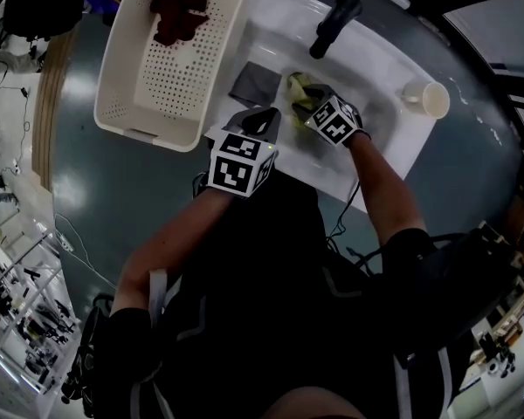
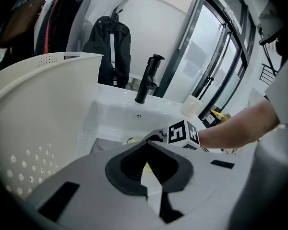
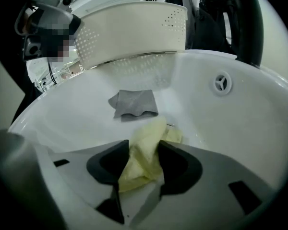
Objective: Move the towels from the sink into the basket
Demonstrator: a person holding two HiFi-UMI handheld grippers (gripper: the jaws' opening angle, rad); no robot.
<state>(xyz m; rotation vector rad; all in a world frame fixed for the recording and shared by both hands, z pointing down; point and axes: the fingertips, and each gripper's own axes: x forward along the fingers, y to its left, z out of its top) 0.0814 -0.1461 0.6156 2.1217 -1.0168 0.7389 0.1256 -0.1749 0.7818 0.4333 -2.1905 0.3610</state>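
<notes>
yellow towel [image 3: 142, 163]: crumpled, I held it pinched in my right gripper [image 3: 145, 146] inside the sink [image 3: 240, 128] | grey towel [image 3: 133, 104]: lay flat on the sink floor | dark red towel [image 1: 176, 16]: lay bunched in the white perforated basket [image 1: 122, 90] beside the sink

Faucet [image 1: 334, 24] blocks sink [image 1: 380, 59] rear; basket [image 1: 122, 59] wall beside L edge.

A lab-like workroom: freestanding sink [image 1: 393, 138] on grey floor [image 1: 131, 199], equipment racks [image 1: 13, 321], loose cables [image 1: 79, 256], glazed partitions [image 2: 206, 56].
</notes>
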